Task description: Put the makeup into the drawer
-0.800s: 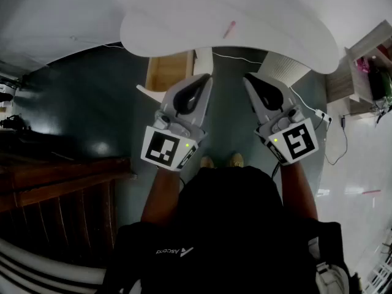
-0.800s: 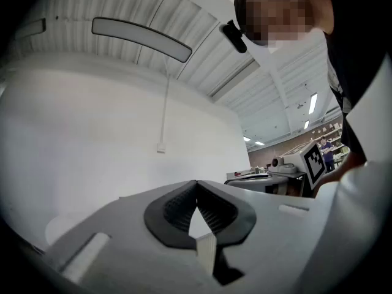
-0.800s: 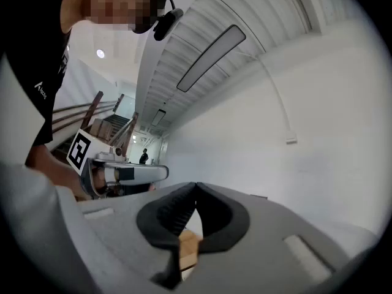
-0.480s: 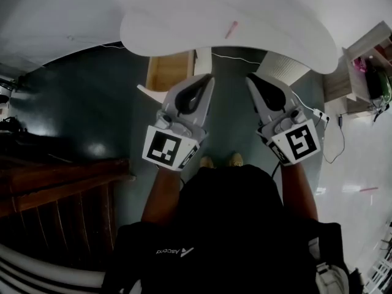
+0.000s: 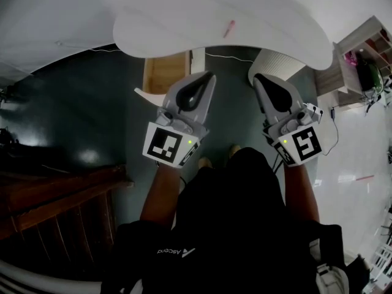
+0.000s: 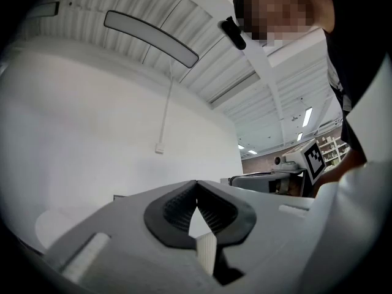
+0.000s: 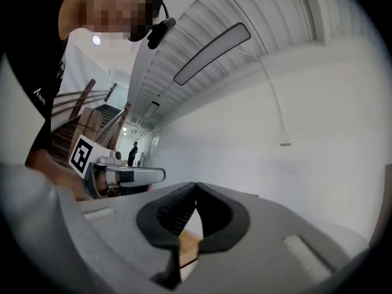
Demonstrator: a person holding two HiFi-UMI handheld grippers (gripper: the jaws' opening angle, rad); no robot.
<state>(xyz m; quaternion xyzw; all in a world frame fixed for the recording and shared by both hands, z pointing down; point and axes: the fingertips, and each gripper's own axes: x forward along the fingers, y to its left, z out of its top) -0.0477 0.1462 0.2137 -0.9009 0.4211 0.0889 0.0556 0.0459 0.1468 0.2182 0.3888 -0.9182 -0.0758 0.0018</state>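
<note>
The left claw and right claw are both closed and empty. Pink makeup lies on the table up top.

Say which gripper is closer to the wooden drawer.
The left gripper: in the head view its tips lie next to the wooden drawer; the right gripper lies by the white ribbed basket.

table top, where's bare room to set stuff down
Nearly all of the white table top is bare, with wide patches left and right of the pink makeup stick, its only item. The visible part of the open wooden drawer looks bare too. Nowhere is crowded.
</note>
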